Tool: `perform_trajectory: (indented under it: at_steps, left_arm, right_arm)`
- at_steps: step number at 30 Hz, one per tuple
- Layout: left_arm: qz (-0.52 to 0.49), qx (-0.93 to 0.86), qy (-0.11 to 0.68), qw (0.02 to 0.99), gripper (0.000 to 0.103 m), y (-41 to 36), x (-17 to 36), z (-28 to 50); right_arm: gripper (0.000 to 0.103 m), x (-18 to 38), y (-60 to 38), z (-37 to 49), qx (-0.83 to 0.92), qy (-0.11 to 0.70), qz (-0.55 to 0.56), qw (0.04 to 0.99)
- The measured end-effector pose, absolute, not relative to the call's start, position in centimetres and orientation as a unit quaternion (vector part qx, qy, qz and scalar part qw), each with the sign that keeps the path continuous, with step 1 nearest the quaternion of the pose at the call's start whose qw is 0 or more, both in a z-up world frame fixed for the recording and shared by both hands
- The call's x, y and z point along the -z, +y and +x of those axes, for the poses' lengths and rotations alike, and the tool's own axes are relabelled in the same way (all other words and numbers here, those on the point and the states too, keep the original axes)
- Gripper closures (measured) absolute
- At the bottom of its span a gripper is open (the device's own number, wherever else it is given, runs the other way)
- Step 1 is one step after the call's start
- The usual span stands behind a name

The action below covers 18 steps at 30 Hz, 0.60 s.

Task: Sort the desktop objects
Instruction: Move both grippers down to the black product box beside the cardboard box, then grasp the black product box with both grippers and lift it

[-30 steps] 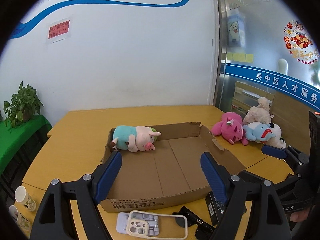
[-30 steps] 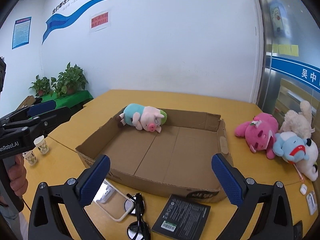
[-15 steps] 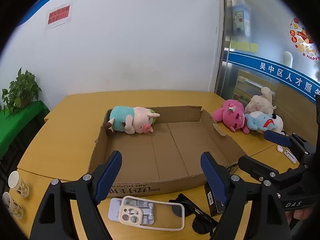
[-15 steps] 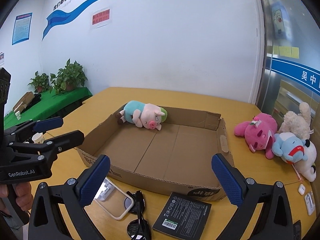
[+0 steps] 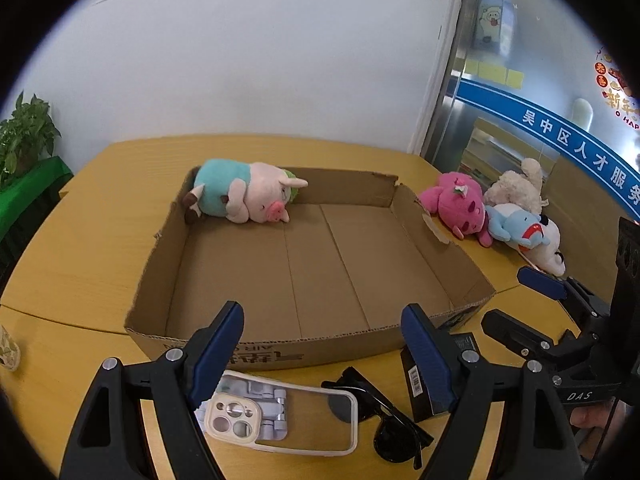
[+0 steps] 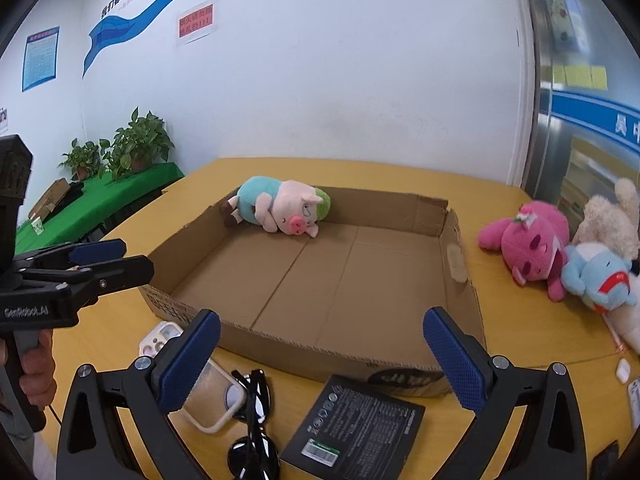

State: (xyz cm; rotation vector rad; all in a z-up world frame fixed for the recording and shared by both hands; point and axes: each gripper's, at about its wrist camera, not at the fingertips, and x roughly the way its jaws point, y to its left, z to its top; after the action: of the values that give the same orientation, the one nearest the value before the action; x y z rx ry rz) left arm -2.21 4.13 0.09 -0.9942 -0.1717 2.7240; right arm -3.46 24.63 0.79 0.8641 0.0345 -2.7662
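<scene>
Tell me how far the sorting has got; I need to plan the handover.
Done: one pig plush lies in the cardboard box. In hand: nothing; the left gripper and right gripper are open, over the near clutter. Left: the pink plush, blue plush, sunglasses, phone case and black booklet lie outside it.

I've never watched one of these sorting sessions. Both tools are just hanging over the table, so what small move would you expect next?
Probably the left tool dips a little further toward the phone case lying just below it. Both tools are open and empty, the right tool too, and only the pig plush sits in the cardboard box.
</scene>
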Motion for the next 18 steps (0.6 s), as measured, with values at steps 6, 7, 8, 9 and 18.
perform_trajectory:
  at_steps: [6, 7, 8, 9, 18]
  left_arm:
    - [-0.411, -0.886, -0.102, 0.19, 0.022, 6.3, 3.1, -4.2]
    - [-0.421, -0.877, -0.105, 0.204, 0.022, 6.9, 3.7, -4.4]
    - [-0.432, -0.869, -0.105, 0.218, 0.022, 7.7, 4.3, -4.6]
    - [-0.442, -0.861, -0.101, 0.229, 0.022, 8.4, 4.9, -4.9]
    - [-0.543, -0.778, -0.079, 0.305, 0.023, 15.3, 12.1, -7.2]
  right_arm:
    - [0.0, 3.5, 29.7, -2.5, 0.928, -0.015, 0.35, 0.127]
    - [0.0, 4.5, 30.9, -2.2, 0.923, -0.025, 0.362, 0.129]
    - [0.0, 5.2, 31.6, -1.9, 0.919, -0.033, 0.37, 0.132]
    - [0.0, 5.9, 32.4, -1.5, 0.915, -0.043, 0.378, 0.137]
    - [0.0, 10.7, 32.7, -0.2, 0.876, -0.041, 0.44, 0.191]
